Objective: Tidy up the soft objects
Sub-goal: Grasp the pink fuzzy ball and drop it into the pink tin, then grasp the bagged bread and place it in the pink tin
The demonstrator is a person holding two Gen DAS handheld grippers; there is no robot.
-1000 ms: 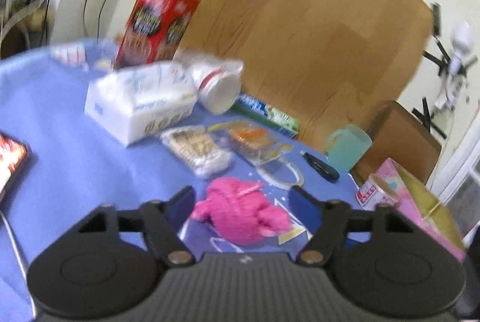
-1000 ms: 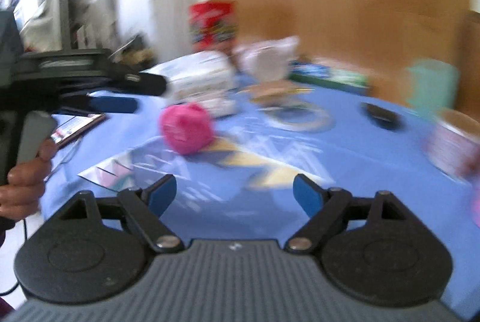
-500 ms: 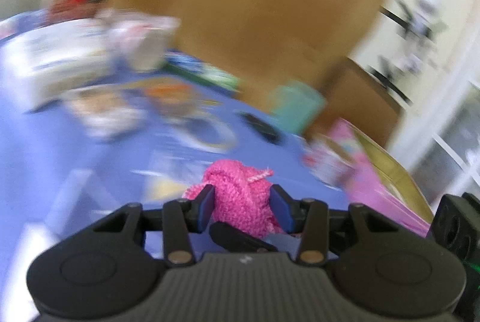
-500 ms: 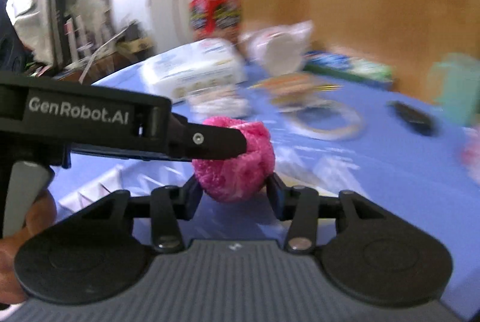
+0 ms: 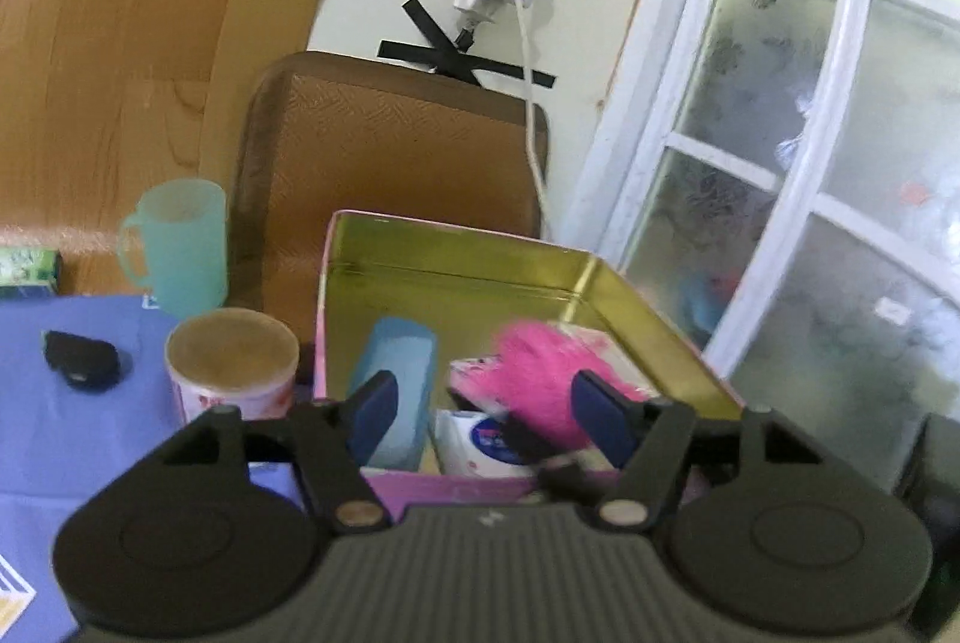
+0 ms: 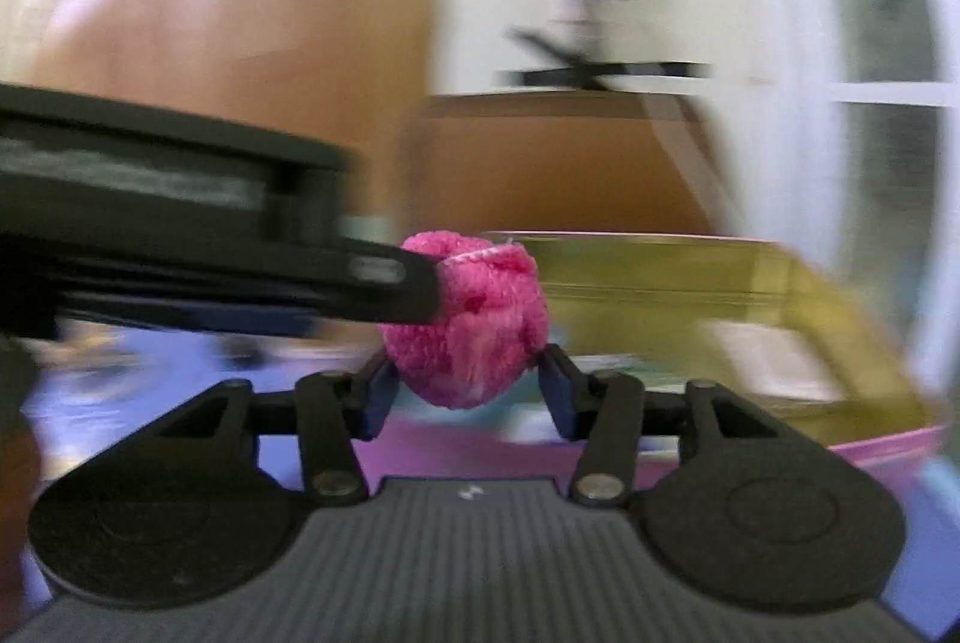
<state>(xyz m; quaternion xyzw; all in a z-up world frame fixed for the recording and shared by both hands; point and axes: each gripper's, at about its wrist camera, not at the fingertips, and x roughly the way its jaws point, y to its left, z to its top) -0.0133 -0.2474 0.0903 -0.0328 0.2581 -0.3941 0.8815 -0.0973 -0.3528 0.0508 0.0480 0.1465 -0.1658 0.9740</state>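
A fuzzy pink knitted ball (image 6: 468,325) sits between the fingers of my right gripper (image 6: 467,391), which is shut on it at the near rim of a pink tin box (image 6: 690,277) with a gold inside. In the left wrist view the ball (image 5: 540,373) is blurred, over the box (image 5: 456,259). My left gripper (image 5: 489,412) is open, its fingers wide apart, with the ball near its right finger. The left gripper's finger (image 6: 384,283) touches the ball's left side in the right wrist view. A light blue sponge (image 5: 396,373) and a white packet (image 5: 480,445) lie in the box.
A mint green mug (image 5: 177,247), a round pink-and-white tub (image 5: 231,367) and a small black object (image 5: 81,358) stand on the blue tablecloth (image 5: 72,439) left of the box. A brown chair back (image 5: 384,151) is behind it. A window is at the right.
Both grippers have carried the pink ball from the middle of the table to the right, over the tin box. My left gripper has opened off the ball. My right gripper still holds it.
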